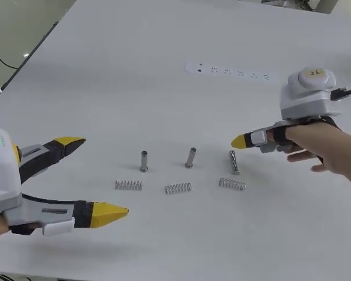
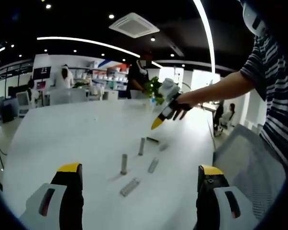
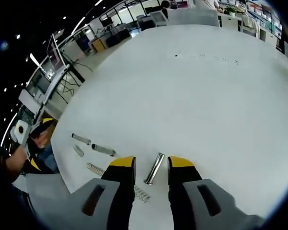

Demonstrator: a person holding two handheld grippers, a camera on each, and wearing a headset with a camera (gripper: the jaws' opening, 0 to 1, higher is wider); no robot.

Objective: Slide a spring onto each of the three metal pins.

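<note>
Three metal pins are in a row on the white table: the left pin (image 1: 144,161) and the middle pin (image 1: 190,157) stand upright, and the right pin (image 1: 234,162) appears to lie flat. In front of each lies a bare spring (image 1: 128,185), (image 1: 178,188), (image 1: 231,184). My right gripper (image 1: 238,142) hovers just above the right pin (image 3: 154,167), open with a narrow gap, and the pin shows between its jaws. Nearer me at the left, my left gripper (image 1: 96,177) is wide open and holds nothing. It faces the pins (image 2: 124,164) from a distance.
A white power strip (image 1: 231,71) lies flat on the far side of the table. The table's left edge (image 1: 35,50) runs diagonally, with a dark cable beyond it. People stand in the background (image 2: 65,76), and a mesh chair (image 2: 240,158) is beside the table.
</note>
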